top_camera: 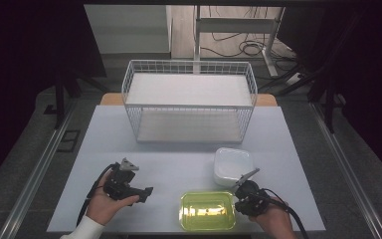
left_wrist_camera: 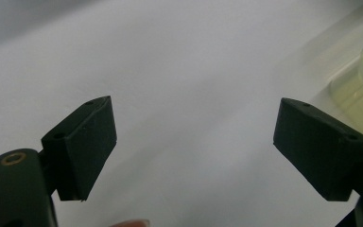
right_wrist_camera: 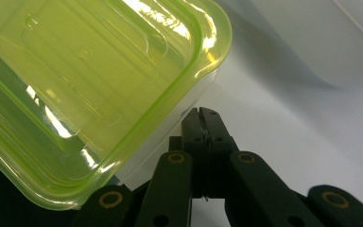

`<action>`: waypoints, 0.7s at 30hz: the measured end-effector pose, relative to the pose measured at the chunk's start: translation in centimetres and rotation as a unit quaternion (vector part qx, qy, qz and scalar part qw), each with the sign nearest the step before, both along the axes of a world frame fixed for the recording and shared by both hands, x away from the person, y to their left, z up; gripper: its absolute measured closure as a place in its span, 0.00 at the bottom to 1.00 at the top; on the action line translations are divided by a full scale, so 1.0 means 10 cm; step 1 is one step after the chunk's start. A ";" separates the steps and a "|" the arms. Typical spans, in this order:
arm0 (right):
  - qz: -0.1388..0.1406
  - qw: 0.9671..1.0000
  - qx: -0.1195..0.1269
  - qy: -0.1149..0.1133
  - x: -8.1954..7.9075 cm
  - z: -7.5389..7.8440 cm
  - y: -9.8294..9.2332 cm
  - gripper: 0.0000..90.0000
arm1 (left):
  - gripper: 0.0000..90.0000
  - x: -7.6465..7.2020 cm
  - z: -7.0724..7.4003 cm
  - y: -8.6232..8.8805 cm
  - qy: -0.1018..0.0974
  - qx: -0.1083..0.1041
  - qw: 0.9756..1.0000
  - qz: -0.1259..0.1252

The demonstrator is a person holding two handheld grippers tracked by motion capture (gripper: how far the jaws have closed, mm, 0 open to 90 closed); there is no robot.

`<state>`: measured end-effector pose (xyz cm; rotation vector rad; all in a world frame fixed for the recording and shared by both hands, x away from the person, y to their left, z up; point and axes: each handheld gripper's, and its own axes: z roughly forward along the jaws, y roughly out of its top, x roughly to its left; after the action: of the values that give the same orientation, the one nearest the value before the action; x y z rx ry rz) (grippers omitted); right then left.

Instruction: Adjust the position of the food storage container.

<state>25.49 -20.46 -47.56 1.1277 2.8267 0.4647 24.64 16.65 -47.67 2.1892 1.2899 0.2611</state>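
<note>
A translucent yellow-green box [top_camera: 207, 210] with a glossy ridged lid sits at the table's [top_camera: 179, 149] near edge; its contents cannot be told. The right tongs [right_wrist_camera: 203, 113], pressed together, are beside its corner. The left tongs [left_wrist_camera: 194, 142] are spread, holding nothing. The white container [top_camera: 233, 166] and wire basket [top_camera: 189, 99] look empty.

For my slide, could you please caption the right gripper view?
Shut right gripper beside the corner of a green-lidded container.
</note>
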 end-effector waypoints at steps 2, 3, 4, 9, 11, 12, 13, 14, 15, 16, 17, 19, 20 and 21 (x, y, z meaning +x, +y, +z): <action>0.007 1.000 0.002 0.001 0.01 -0.01 0.07 0.99 | 0.16 0.00 0.00 0.00 0.000 0.000 1.000 0.000; 0.009 1.000 0.003 0.000 0.01 -0.01 0.10 0.99 | 0.15 0.00 0.00 0.01 0.000 0.000 1.000 0.001; 0.012 1.000 0.004 0.000 0.01 -0.01 0.13 0.99 | 0.15 0.00 0.00 0.01 0.000 0.000 1.000 0.001; 0.020 1.000 0.010 -0.001 0.02 -0.02 0.23 0.99 | 0.15 0.00 0.01 0.02 -0.001 -0.001 1.000 0.003; 0.019 1.000 0.013 -0.001 0.02 -0.03 0.23 0.99 | 0.15 0.00 0.00 0.03 -0.002 -0.001 1.000 0.004; 0.018 1.000 0.016 -0.001 0.02 -0.03 0.22 0.99 | 0.15 0.00 0.00 0.03 -0.002 -0.002 1.000 0.004; 0.016 1.000 0.018 -0.002 0.02 -0.03 0.21 0.99 | 0.15 0.00 0.01 0.03 -0.002 -0.001 1.000 0.005; 0.015 1.000 0.018 -0.004 0.02 -0.02 0.20 0.99 | 0.15 0.00 0.01 0.03 -0.002 -0.002 1.000 0.006; 0.013 1.000 0.021 -0.005 0.02 -0.01 0.19 0.99 | 0.15 -0.01 0.01 0.04 -0.003 -0.002 1.000 0.006; 0.011 1.000 0.022 -0.007 0.02 -0.01 0.17 0.99 | 0.15 -0.01 0.02 0.04 -0.003 -0.002 1.000 0.006; 0.010 1.000 0.025 -0.010 0.02 0.00 0.15 0.99 | 0.15 -0.01 0.02 0.04 -0.004 -0.003 1.000 0.007; 0.005 0.999 0.030 -0.015 0.01 0.02 0.12 0.99 | 0.15 -0.01 0.02 0.04 -0.005 -0.007 1.000 0.011; 0.003 0.999 0.034 -0.018 0.01 0.03 0.09 0.99 | 0.15 -0.01 0.02 0.04 -0.004 -0.008 1.000 0.012; 0.001 0.999 0.036 -0.023 0.02 0.04 0.07 0.98 | 0.15 -0.01 0.02 0.04 -0.004 -0.008 1.000 0.013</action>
<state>25.64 -19.80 -47.14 1.1120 2.7927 0.5893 24.54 17.05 -47.43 2.1564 1.3128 0.2676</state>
